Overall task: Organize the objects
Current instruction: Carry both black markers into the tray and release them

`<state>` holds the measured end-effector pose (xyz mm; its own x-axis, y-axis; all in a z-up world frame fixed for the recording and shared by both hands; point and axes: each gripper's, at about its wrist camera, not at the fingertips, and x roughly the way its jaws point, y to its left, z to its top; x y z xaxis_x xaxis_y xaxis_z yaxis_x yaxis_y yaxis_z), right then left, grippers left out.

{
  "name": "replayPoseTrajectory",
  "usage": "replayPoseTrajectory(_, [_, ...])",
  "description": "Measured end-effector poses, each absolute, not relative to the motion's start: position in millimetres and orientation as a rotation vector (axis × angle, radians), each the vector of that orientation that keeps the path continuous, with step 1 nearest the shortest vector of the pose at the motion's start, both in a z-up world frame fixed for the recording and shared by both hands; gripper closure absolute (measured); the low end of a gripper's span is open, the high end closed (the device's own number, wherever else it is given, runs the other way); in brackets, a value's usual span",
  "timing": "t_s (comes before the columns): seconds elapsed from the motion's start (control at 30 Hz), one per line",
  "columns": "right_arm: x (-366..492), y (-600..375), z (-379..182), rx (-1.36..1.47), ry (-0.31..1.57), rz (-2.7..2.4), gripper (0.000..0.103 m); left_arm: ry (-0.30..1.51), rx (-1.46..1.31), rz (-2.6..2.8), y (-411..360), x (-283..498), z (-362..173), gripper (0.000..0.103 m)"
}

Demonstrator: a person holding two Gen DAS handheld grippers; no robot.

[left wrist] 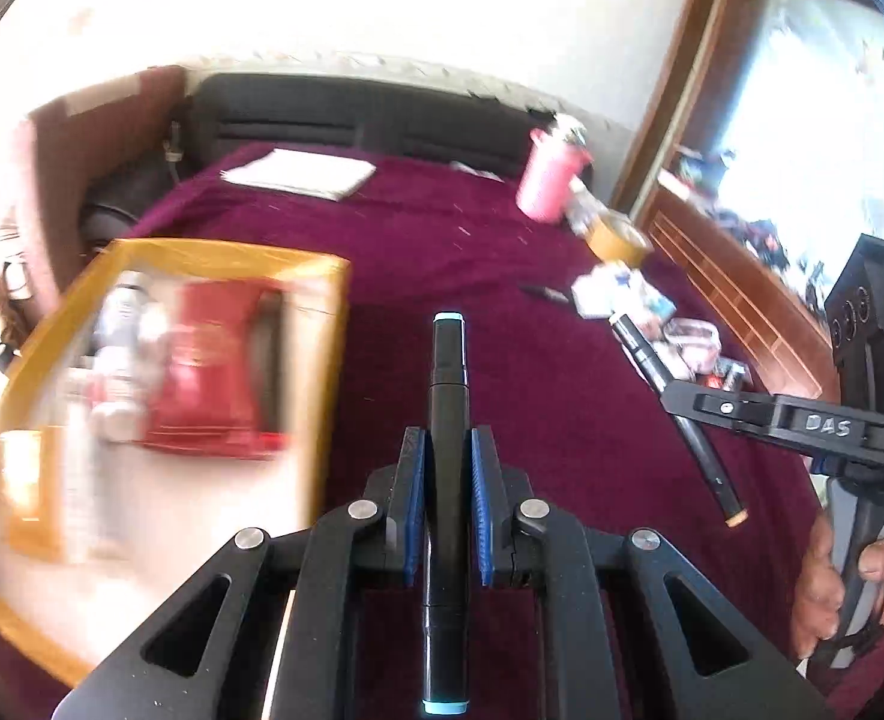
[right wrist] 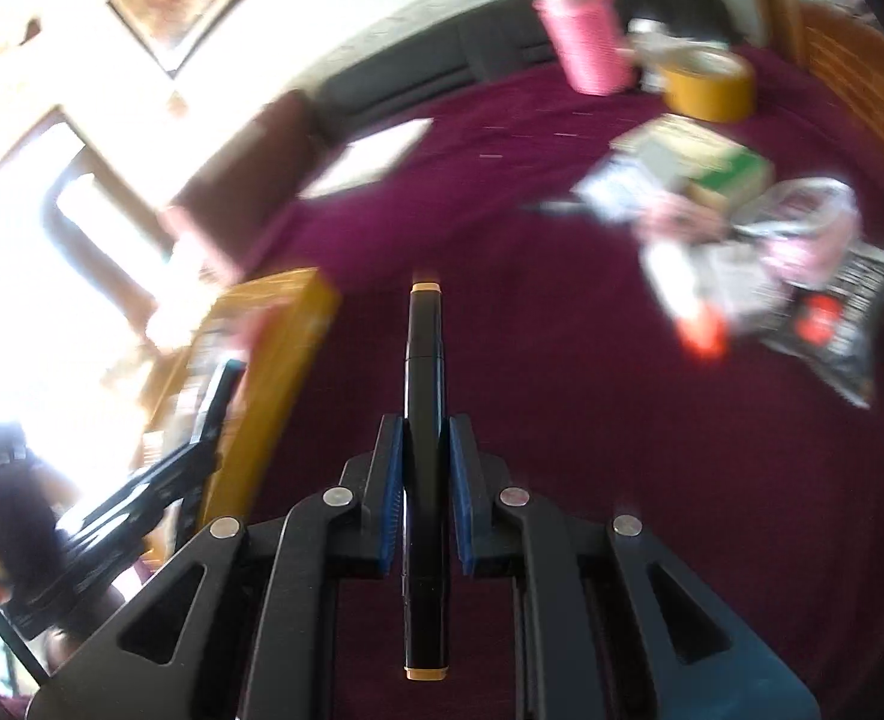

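Note:
My left gripper [left wrist: 448, 450] is shut on a black marker with light-blue caps [left wrist: 449, 372], which points forward above the maroon cloth [left wrist: 502, 252]. Left of it is a yellow-rimmed box [left wrist: 321, 276], blurred, with a red packet [left wrist: 213, 360] inside. My right gripper [right wrist: 423, 438] is shut on a black marker with orange caps [right wrist: 423, 348]. In the left wrist view, the right gripper [left wrist: 682, 399] hangs at the right edge with its marker [left wrist: 646, 354] held slantwise. In the right wrist view, the left gripper [right wrist: 204, 441] is beside the yellow box [right wrist: 285, 360].
A pink cup [left wrist: 547, 177], a yellow tape roll [left wrist: 619, 240] and a heap of packets [left wrist: 628, 294] lie at the far right of the cloth. A white notepad [left wrist: 300, 174] lies at the back. A wooden frame [left wrist: 736, 294] borders the right side. A hand [left wrist: 820, 594] holds the right gripper.

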<state>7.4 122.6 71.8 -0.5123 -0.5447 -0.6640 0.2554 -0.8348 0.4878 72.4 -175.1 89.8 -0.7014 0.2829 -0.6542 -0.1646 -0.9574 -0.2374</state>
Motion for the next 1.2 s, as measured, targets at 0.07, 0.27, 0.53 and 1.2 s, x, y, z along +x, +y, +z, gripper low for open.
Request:
replayPoseTrajectory(0.07, [7, 95, 83, 1.179, -0.46, -2.268, 0.09, -0.25, -1.066, 2.727, -200, 75, 95, 0.091])
replayPoseTrajectory(0.27, [-7, -6, 77, 1.26, -0.483, -2.012, 0.09, -0.239, -1.237, 2.766, -254, 53, 73, 0.091])
replayPoseTrajectory(0.53, [-18, -111, 27, 1.438, -0.319, -1.977, 0.09, -0.354, -1.447, 2.694, -290, 44, 23, 0.091])
replayPoseTrajectory(1.2, [-32, -132, 8, 1.441, -0.389, -1.928, 0.086, -0.601, -1.289, 2.693, -330, 77, 43, 0.056])
